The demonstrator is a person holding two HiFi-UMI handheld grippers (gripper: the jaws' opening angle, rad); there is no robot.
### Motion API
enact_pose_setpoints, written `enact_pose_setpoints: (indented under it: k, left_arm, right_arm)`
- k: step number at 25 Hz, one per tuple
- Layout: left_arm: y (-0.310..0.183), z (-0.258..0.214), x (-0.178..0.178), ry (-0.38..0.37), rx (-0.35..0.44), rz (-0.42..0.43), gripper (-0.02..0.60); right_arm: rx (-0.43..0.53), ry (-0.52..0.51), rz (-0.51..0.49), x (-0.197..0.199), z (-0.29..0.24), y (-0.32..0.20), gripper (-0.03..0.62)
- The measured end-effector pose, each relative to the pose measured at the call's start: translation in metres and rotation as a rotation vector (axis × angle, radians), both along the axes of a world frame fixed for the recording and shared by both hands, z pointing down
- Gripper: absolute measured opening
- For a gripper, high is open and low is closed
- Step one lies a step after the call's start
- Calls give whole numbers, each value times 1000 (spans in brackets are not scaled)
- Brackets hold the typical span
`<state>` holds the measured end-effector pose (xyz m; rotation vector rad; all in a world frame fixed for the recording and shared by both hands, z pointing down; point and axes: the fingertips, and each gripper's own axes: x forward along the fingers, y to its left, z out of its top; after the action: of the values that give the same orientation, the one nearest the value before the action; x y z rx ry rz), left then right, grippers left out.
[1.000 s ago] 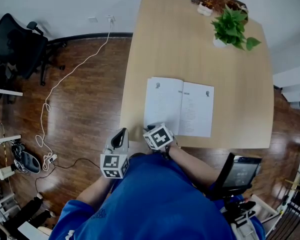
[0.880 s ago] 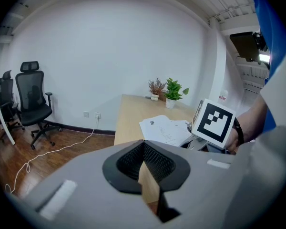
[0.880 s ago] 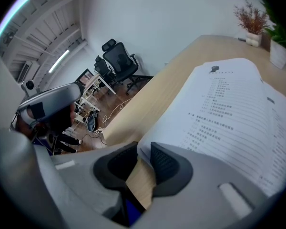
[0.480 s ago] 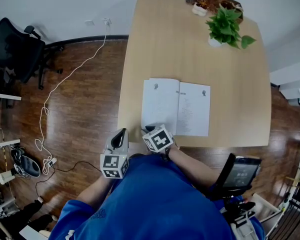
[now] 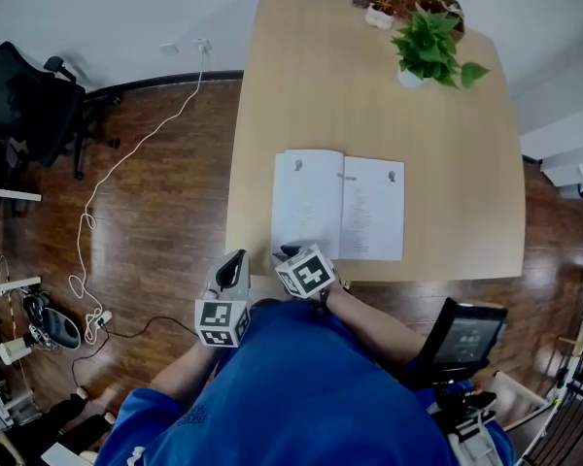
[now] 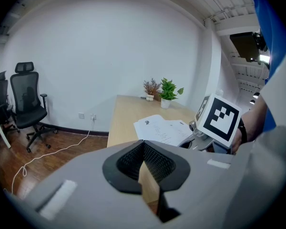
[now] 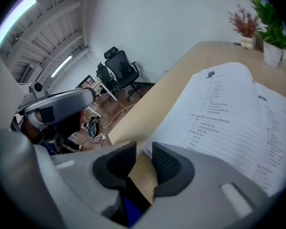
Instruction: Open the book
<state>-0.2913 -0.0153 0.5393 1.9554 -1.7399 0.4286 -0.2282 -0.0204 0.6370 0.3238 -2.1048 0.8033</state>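
Opening step is looking complete.
White printed book [image 5: 338, 207] is lying open on the pale wooden bench [image 5: 301, 85]. Left hand-held gripper [image 5: 237, 258] is sitting closed and empty. Right hand-held gripper [image 5: 290, 251], slightly parted and empty, is hovering at the page corner. Only withdrawal seems needed.

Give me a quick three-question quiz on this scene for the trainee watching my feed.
1. True or false: the book lies shut on the table.
2. Where does the green potted plant stand? A) at the table's far end, beyond the book; B) on the book's pages; C) at the near edge beside the tools.
3. Fill in: the ___ tool is nearer the book's near left corner.
Key: 1 false, it lies open. 2 A. 3 right: the right tool, jaws slightly apart and empty, is by that corner. The left tool, jaws together, is further from it.
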Motion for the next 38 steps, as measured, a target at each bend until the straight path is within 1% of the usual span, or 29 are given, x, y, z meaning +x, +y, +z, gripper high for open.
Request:
enact_pose_setpoints:
  k: [7,13,20,25,32,36,38]
  left_arm:
    - [6,2,2,0,1,12,8]
    - [3,-1,11,18,-2,43,6]
    - [-9,-3,52,43,24,160,8]
    - [-6,-10,82,47,39,207,8]
    - [19,-19,130,31,62,219,6]
    - [40,-23,164,30,65,231,6]
    - [50,-25,181,29,81,238,8]
  right_arm:
    - [-1,3,5,4,-2,6,95]
    - [21,-22,28,9,-15,6,95]
    - [56,-38,136,48,-33,-1,95]
    - [78,-61,185,72,-45,5,95]
    - [121,-114,196,112,-67,31,95]
    - [163,-159,197,139,-84,51,95]
    - [192,-187,204,155,-92,62,95]
